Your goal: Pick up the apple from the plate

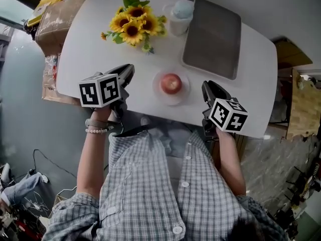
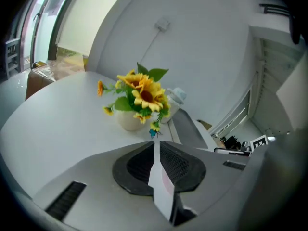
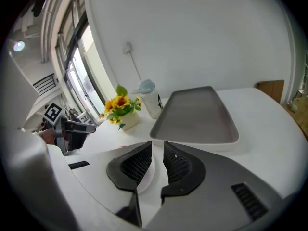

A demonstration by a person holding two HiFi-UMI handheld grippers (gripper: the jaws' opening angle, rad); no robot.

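Red apple (image 1: 171, 83) is sitting on its pale plate (image 1: 184, 91) near the 6 o'clock edge of the tabletop (image 1: 85, 44), likely placed close to the person for an easy reach. The left tool (image 1: 128, 70) is hovering at the apple's 9 o'clock, jaws pressed together on nothing. The right tool (image 1: 206, 87) is hanging at 3 o'clock, jaws slightly spread and empty. Both are flanking the plate without touching it. Sunflowers (image 1: 131, 24) at 11 o'clock and a grey tray (image 1: 213, 36) at 1 o'clock are standing well back, leaving both sides open for an approach.
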